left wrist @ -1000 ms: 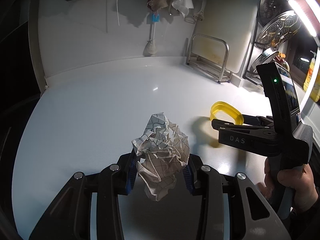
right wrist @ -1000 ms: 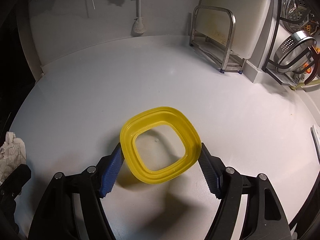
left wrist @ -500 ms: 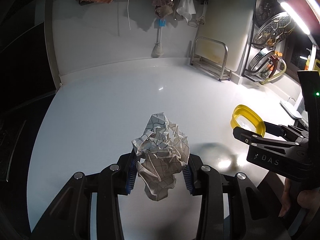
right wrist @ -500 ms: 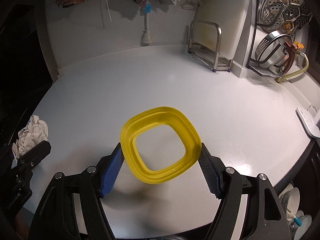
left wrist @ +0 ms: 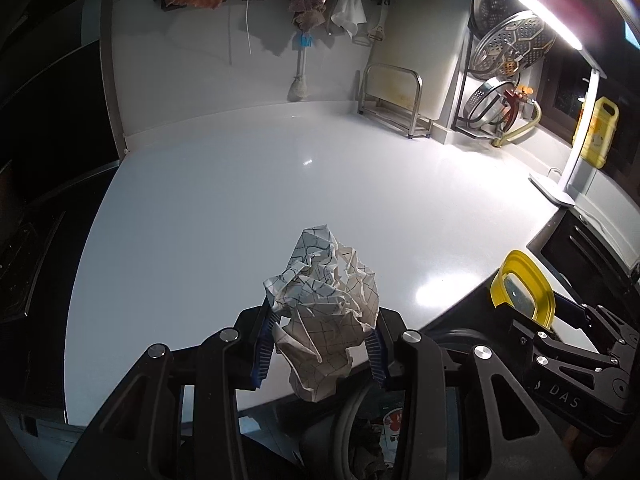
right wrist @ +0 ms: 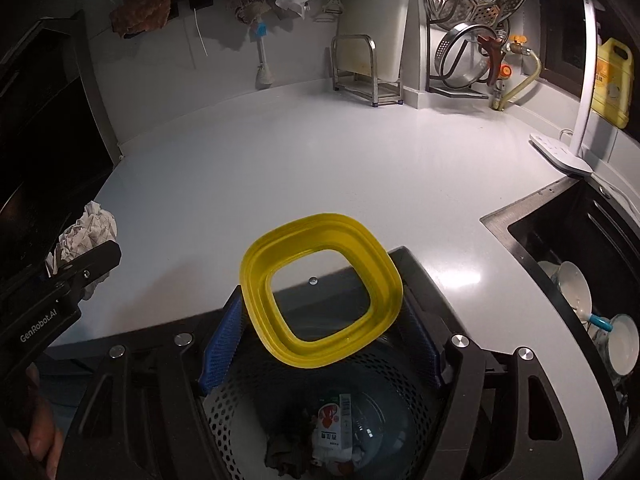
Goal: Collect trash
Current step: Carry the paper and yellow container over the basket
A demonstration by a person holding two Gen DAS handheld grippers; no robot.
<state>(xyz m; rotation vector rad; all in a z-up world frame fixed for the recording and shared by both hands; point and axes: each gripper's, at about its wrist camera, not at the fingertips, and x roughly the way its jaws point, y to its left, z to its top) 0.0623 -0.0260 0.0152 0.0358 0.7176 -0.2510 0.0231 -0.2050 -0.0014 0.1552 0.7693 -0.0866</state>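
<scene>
My left gripper point(left wrist: 318, 354) is shut on a crumpled ball of grid-lined paper point(left wrist: 324, 312), held at the counter's front edge above the rim of a trash bin point(left wrist: 352, 412). My right gripper point(right wrist: 320, 346) is shut on a yellow plastic lid with a clear middle point(right wrist: 256, 276), held over the perforated trash bin point(right wrist: 240, 408), which holds a wrapper and dark scraps. The lid also shows in the left wrist view point(left wrist: 540, 280), and the paper ball in the right wrist view point(right wrist: 86, 234).
The white counter point(right wrist: 280, 168) stretches ahead. At the back stand a cutting board rack point(right wrist: 360, 68), steamer trays and a pot lid point(right wrist: 472, 20). A lamp point(right wrist: 576, 120) and yellow bottle point(right wrist: 612, 80) stand right. A sink with dishes point(right wrist: 576, 288) lies right.
Both grippers have pulled back from over the counter to its front edge with their loads. The trash bin has come into view below them.
</scene>
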